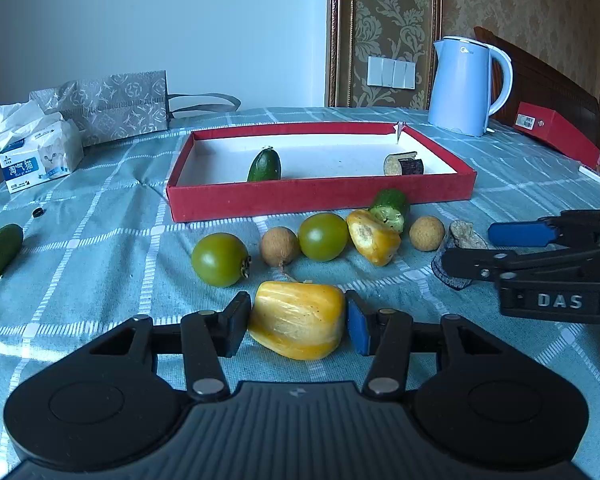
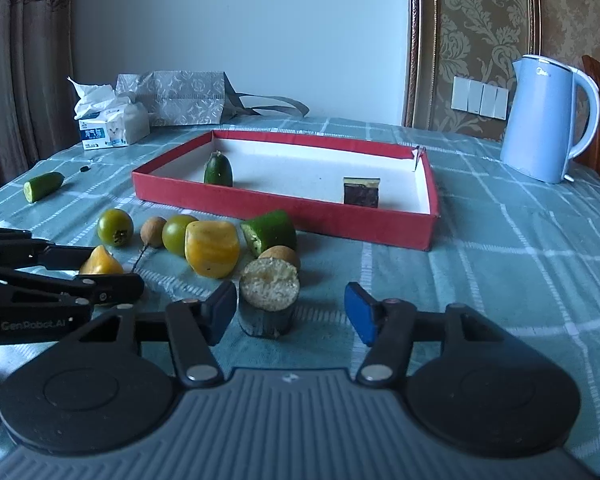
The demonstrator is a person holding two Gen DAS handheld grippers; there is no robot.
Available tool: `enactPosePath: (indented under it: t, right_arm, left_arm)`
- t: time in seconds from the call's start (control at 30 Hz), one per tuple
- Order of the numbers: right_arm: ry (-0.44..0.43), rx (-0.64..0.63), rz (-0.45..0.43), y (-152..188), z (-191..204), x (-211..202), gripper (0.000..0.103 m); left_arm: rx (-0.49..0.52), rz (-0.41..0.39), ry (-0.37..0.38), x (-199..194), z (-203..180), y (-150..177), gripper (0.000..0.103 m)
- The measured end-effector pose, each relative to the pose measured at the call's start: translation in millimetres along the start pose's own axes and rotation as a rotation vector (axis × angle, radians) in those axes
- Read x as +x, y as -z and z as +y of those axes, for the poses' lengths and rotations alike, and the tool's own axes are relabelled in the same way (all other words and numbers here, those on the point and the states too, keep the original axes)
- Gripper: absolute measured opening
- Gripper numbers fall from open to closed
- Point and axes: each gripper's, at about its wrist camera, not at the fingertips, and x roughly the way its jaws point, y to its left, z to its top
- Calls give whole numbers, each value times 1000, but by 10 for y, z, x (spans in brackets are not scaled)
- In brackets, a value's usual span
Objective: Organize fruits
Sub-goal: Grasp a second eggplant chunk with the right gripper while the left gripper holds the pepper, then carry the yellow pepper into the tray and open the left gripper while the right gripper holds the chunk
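Glossy plastic kettle [image 1: 462,88]; checked cloth tablecloth [image 1: 112,216]; matt cardboard tray [image 1: 320,198]

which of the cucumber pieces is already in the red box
The whole-ended cucumber piece standing near the left end of the red box. The other two lie on the tablecloth: one just in front of the box, one far left.

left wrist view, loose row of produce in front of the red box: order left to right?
Green tomato → brown longan → second green tomato → yellow pepper piece → round longan → eggplant chunk. Cucumber piece behind the pepper skipped, overlapping.
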Motion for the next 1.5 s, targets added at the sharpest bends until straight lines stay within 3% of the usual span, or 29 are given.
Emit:
enactPosePath:
  t: [0.23,0.33,0.63,0.97,1.23,1.5]
  right_arm:
    - [-21,26,32,-29,19,108,43]
    - [-32,26,40,-36,46,137,32]
    - [-41,69,26,-37,-15,116,32]
    - [3,175,-69,-70,-320,32,32]
    - [-8,227,-83,-54,-436,71,32]
    - [-34,256,-80,-37,-482,84,32]
  left_arm:
    - [-7,3,-1,12,14,-3,50]
    - [-8,3,-2,11,17,0,50]
    - [-15,3,-8,13,21,1,50]
    - [-21,-11,-29,-46,-7,-37,49]
    - [-2,-50,-22,-126,-52,-249,49]
    - [1,-67,-43,71,-2,-603,49]
